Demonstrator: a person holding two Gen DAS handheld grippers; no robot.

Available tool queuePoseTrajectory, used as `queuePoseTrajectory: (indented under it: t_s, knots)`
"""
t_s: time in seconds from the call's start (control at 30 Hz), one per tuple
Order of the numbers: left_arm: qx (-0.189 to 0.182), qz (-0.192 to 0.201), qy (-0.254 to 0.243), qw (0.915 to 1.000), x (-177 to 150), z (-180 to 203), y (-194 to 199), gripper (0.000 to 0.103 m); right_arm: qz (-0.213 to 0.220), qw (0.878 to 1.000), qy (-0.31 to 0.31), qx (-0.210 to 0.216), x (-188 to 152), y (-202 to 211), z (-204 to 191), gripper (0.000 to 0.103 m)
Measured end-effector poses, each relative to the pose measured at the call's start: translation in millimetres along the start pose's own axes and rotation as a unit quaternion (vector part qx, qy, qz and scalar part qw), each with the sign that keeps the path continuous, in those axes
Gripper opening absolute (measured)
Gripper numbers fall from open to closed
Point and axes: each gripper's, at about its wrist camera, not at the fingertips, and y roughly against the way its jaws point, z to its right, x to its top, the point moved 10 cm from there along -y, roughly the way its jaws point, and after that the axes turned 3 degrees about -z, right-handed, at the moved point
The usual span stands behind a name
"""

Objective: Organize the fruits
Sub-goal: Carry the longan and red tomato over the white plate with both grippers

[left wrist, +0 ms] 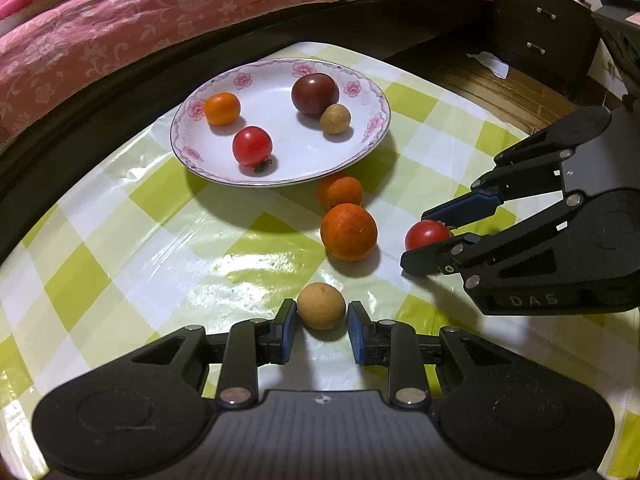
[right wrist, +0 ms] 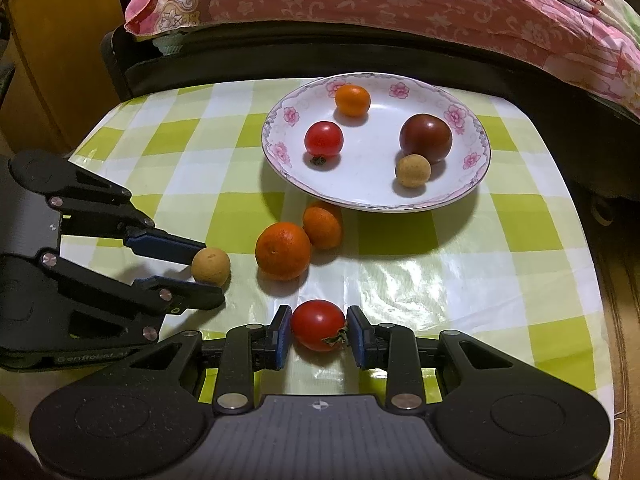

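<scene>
While four fruits already sit on the flowered plate (right wrist: 476, 184), both hands are busy with the ones left on the checked surface (right wrist: 460, 280). The left hand-held gripper (left wrist: 322, 326) is clenched on a small tan round fruit (left wrist: 321, 306), perhaps a longan, though the skin is too soft in this light to be sure. Its blue pads (left wrist: 289, 330) press the fruit from either side, and the fruit rests on the cloth or only just above it. The right hand-held gripper (right wrist: 319, 330) grasps a red cherry tomato (right wrist: 318, 325) the same way, its green stalk turned toward the right pad.

So the step in hand looks like a double pick: both fruits are gripped, neither lifted yet. Two oranges (right wrist: 283, 251) lie touching each other between the grippers and the plate, the farther one tucked just under the plate's near rim.

The next move, as I judge it, calls for raising both fruits high enough to clear the oranges and the rim, then carrying them over to the plate. On it are a red tomato (right wrist: 323, 139), a small orange fruit (right wrist: 352, 100), a dark tomato (right wrist: 425, 137) and a second tan fruit (right wrist: 413, 171). The open white patch in the middle looks the safest place to set down, gently, since round fruit will roll.
</scene>
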Motion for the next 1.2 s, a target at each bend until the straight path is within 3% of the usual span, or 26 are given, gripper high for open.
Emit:
queuePoseTrajectory:
  t_s: [0.47,1.2]
  knots:
    - [0.001,0.011,0.001,0.9999,8,1,6,0.034,0.0,1.0,-0.018,0.007,2,2,4,0.025]
    - [0.018,0.065,0.017,0.9976,56,-7,19,0.034,0.067,0.997,-0.049,0.002,40,24,19,0.025]
